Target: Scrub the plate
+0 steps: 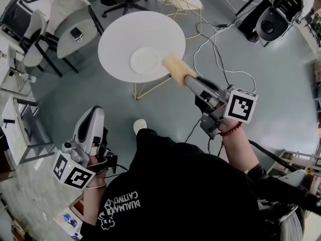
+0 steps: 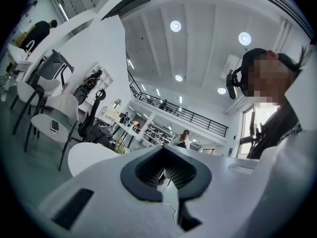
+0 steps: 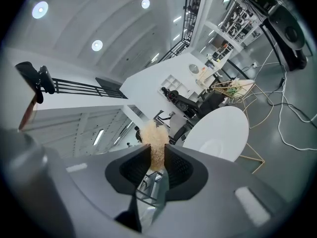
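Head view is giving the whole layout: the plate [image 1: 145, 60] is lying flat near the middle of a round white table [image 1: 118, 39], and the person in a black top [image 1: 185, 195] is standing back from it w/ a gripper in each hand. The right gripper [image 1: 188, 79] is reaching toward the table, jaws clamping a tan fibrous scrubber [image 1: 175, 67]. From above, the scrubber's tip is overlapping the plate's right edge, so contact can't be judged there. The right gripper view is settling it: scrubber [image 3: 155, 138] is sticking out btwn the pads of the right gripper [image 3: 157, 155], while the plate [image 3: 213, 145] and table [image 3: 233, 118] are sitting off to the right, apart from it.

The left gripper [image 1: 93, 119] is hanging low by the person's side, well away from the table. Left gripper view is showing the left gripper [image 2: 166, 170] w/ jaws pressed together, nothing btwn them, plus a slice of the table [image 2: 89, 157] and the person's head rig.

Around: chairs [image 1: 70, 24] are standing beside the table, one carrying a phone [image 1: 76, 33]. Cables [image 1: 215, 49] are trailing over the floor at right, near a dark machine [image 1: 276, 14].
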Available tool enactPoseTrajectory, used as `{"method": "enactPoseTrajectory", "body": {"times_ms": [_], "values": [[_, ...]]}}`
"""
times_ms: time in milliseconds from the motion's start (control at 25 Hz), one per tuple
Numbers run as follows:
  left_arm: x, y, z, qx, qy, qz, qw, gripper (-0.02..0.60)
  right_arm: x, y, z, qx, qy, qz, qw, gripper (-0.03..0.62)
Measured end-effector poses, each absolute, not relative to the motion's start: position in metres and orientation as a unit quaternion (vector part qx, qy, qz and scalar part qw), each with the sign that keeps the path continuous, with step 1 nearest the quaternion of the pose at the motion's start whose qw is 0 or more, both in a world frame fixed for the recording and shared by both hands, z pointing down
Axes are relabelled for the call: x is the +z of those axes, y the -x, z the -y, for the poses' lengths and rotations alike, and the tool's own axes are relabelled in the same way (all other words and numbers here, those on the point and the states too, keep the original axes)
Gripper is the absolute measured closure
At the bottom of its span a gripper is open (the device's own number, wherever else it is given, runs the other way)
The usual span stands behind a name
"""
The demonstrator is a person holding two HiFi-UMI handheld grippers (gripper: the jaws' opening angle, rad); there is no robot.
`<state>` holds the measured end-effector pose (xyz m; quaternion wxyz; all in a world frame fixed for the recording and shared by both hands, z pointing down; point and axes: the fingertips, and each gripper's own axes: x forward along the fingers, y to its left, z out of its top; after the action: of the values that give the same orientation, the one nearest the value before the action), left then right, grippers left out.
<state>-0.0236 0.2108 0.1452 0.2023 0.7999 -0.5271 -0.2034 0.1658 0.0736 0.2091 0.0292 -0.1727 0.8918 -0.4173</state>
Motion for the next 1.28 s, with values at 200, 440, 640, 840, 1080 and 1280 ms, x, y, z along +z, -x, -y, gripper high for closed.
{"method": "enactPoseTrajectory", "body": {"times_ms": [200,440,640,840,1080,1280], "values": [[0.164,0.037,-0.178,-0.202,-0.798,0.521,0.227,0.578,0.224,-0.157,-0.048,-0.427,0.185,-0.885,0.022,0.505],[0.175,0.07,-0.124,-0.203,-0.802,0.505,0.247,0.578,0.231,-0.131,-0.016,-0.438,0.207,-0.874,0.021,0.505],[0.176,0.109,-0.078,-0.192,-0.806,0.496,0.261,0.584,0.228,-0.1,0.016,-0.441,0.224,-0.869,0.035,0.505],[0.182,0.149,-0.028,-0.189,-0.821,0.468,0.269,0.583,0.23,-0.069,0.053,-0.443,0.25,-0.859,0.051,0.505],[0.223,0.156,0.018,-0.11,-0.84,0.439,0.299,0.583,0.247,-0.052,0.073,-0.451,0.295,-0.84,0.059,0.505],[0.293,0.132,0.054,-0.036,-0.841,0.418,0.341,0.501,0.282,-0.056,0.082,-0.471,0.327,-0.817,0.059,0.505]]}}
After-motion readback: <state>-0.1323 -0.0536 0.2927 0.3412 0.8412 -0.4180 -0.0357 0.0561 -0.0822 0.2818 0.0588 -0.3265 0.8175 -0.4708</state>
